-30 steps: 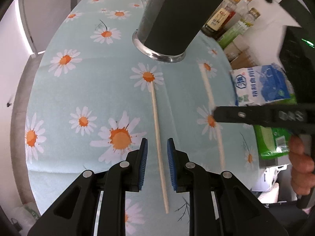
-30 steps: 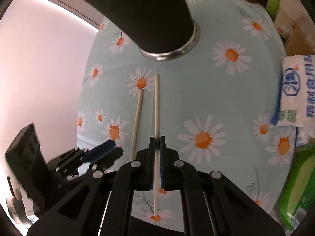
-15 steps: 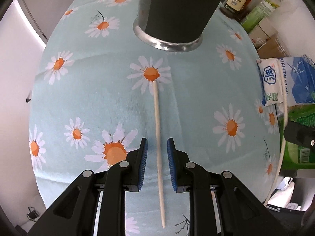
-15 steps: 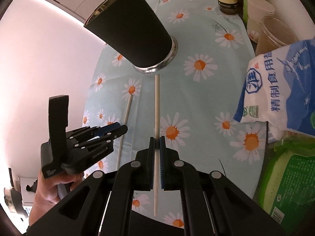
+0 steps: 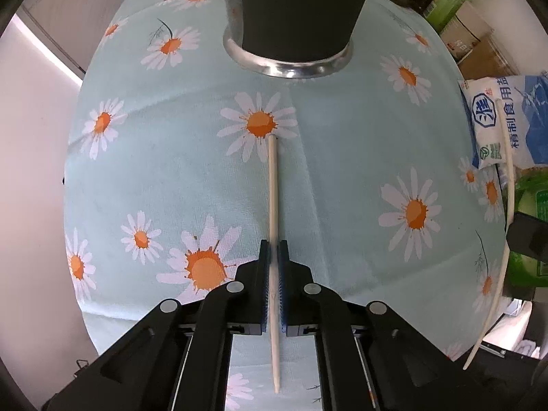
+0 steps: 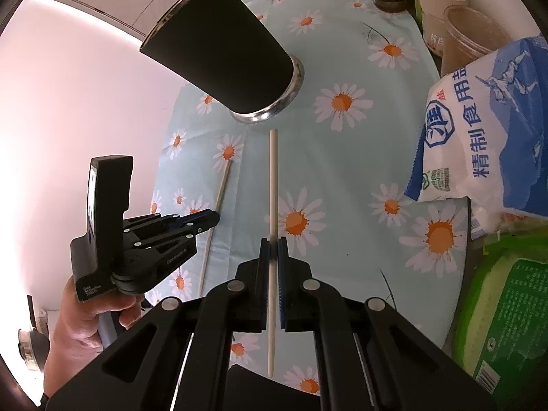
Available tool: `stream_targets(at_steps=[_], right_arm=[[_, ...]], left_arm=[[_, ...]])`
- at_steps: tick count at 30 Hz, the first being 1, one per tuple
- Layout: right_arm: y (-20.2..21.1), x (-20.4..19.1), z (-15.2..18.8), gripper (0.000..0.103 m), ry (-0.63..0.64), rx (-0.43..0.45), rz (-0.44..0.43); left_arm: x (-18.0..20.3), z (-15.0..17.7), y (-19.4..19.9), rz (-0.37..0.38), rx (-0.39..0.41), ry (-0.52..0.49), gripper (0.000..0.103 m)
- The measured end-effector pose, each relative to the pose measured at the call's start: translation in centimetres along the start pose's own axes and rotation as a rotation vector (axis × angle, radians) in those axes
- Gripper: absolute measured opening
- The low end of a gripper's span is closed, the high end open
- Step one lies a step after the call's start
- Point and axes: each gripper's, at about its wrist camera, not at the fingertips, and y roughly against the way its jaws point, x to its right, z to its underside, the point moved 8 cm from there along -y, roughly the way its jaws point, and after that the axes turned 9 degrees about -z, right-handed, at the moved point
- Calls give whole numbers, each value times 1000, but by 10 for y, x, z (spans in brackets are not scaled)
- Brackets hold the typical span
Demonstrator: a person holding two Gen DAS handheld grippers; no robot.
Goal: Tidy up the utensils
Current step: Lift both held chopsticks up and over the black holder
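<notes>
Pale wooden chopstick (image 5: 273, 205), lying on the tabletop (image 5: 342, 157), pinched near its thin end by the left claw (image 5: 273, 267), whose jaws have come together on it. The claw points straight down over it, apparently so the stick sits square between the pads for lifting.

Second chopstick (image 6: 273, 205), clamped in the right claw (image 6: 273, 270), held clear above the cloth with its blunt end forward; that looks like a carry toward the holder.

Black cup (image 6: 222, 54) with a steel base ring, just ahead of both claws, upright on the tabletop, several sticks already standing in it. Judged to be the destination for both.

Daisy-print cloth (image 5: 171, 157), pale blue, beneath everything.

Salt bag (image 6: 479, 130) and green packet (image 6: 507, 308), off to the right of the claws, not part of the job.

Bottles and tubs beyond the cup, at the far edge.
</notes>
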Motion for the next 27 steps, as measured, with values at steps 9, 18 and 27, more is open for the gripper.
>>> stream_targets(at_steps=[9,18,27], right_arm=[[-4,-10,-7,5,36,22,52],[-22,-24,-13,5,16,25,92],[-36,-45,-11,5,19,50,138]], left_arm=[[-13,9,1,98,32,45,4],[-44,18,23,191,105,43,4],[-80,22,66,260,206,35,4]])
